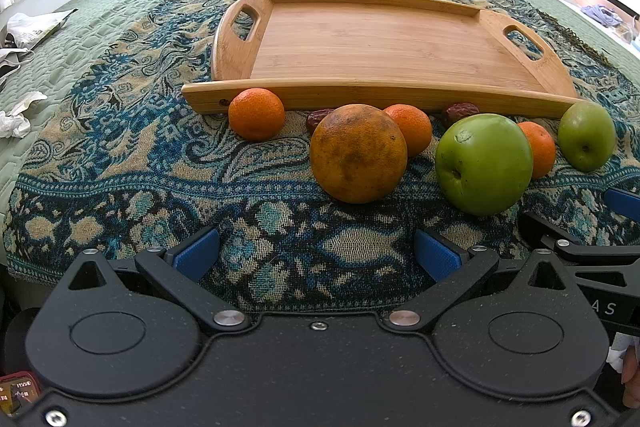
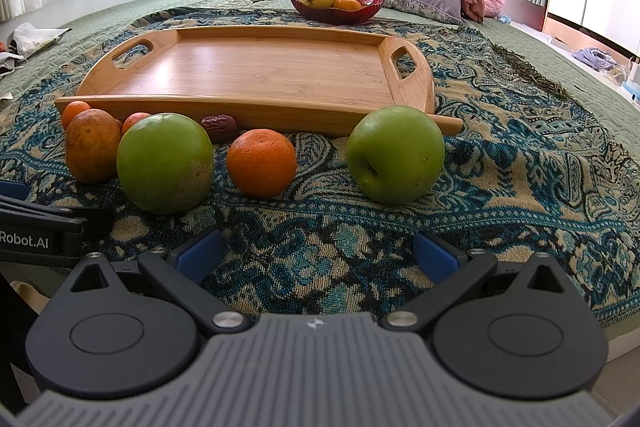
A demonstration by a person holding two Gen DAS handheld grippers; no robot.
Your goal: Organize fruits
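Fruit lay in a loose row on the patterned blanket [image 1: 160,163] at the near edge of the bare bamboo tray [image 1: 360,43]. In the left wrist view, the left claw [image 1: 316,255] was spread wide and held nothing, with the blemished orange [image 1: 358,153] just ahead at 12 o'clock; nothing seemed sorted yet. In the right wrist view, the right claw [image 2: 316,255] gaped unladen, a mandarin [image 2: 261,163] at 11 o'clock between two green apples [image 2: 165,163] [image 2: 395,155]. Likely next: advance, straddle one fruit, close.
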